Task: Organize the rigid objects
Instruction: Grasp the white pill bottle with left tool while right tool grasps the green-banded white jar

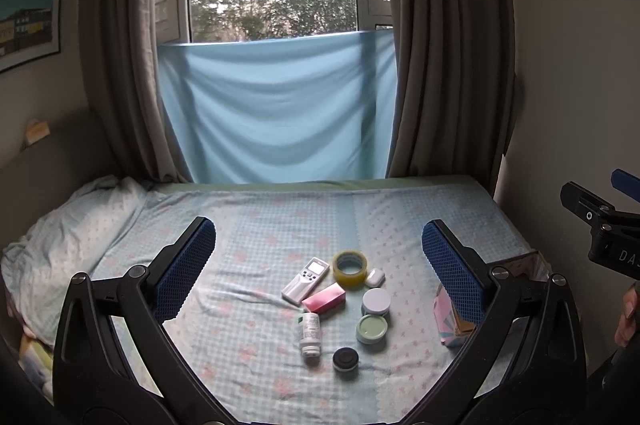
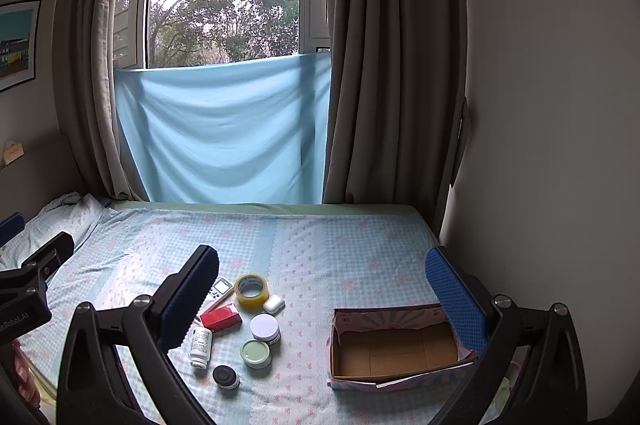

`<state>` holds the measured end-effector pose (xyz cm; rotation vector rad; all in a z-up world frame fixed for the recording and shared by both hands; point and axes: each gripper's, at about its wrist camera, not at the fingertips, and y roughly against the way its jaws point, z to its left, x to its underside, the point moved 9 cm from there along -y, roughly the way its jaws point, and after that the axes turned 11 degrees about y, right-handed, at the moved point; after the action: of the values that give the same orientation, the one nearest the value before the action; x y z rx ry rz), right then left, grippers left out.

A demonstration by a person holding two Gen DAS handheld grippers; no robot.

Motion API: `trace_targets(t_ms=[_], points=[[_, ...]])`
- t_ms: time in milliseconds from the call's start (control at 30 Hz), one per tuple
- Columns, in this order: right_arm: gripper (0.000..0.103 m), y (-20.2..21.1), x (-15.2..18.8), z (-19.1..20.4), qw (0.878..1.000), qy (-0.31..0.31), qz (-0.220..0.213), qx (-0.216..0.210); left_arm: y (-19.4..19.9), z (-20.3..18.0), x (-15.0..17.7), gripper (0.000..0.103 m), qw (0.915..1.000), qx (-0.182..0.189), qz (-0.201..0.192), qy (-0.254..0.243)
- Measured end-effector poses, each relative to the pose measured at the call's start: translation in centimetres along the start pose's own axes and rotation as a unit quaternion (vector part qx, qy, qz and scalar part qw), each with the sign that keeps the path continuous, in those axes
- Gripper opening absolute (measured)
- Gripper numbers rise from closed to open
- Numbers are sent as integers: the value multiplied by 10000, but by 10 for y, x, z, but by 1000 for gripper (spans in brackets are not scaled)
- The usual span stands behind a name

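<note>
Both sets of tongs are hovering spread wide and holding nothing. The left tongs (image 1: 319,273) are framing the cluster of small things on the bed (image 1: 256,225); the right tongs (image 2: 322,299) are sitting above the gap between that cluster and the open cardboard box (image 2: 394,349), which is lying empty on the bed to the cluster's right, well apart from it.

Working outward from the left tongs, the nearest items are lying almost directly between the pads: a black round jar (image 1: 345,359) closest, a white pill bottle (image 1: 310,333) on its side just beside it, then a green-lidded tin (image 1: 372,329) and a white-lidded jar (image 1: 376,301) touching or nearly so. Further off are a pink box (image 1: 325,298), a white remote (image 1: 305,280), a roll of yellowish tape (image 1: 350,268) and a small white earbud case (image 1: 375,277).

All of these are looking light and stiff. The smooth round lids are likely slippery, so pinching each jar across its side wall seems safest. The bottle may roll on the soft sheet; gripping it across the body should steady it. The remote and pink box are offering flat parallel sides. The tape can be pinched through its ring wall. The soft mattress will give under any downward press.
</note>
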<state>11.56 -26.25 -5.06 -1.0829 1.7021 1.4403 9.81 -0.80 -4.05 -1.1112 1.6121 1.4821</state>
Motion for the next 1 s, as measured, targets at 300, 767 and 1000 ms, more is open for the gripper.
trace_targets(t_ms=[300, 767, 1000], points=[[103, -32, 8, 7, 9988, 45, 408, -249, -44, 20, 20, 103, 9965, -285, 739, 278], [103, -187, 63, 54, 9720, 133, 1875, -1408, -174, 75, 127, 103, 9557, -1041, 2543, 1051], [103, -282, 110, 95, 9389, 267, 2865, -1888, -249, 93, 192, 103, 9222, -1310, 3385, 1332]])
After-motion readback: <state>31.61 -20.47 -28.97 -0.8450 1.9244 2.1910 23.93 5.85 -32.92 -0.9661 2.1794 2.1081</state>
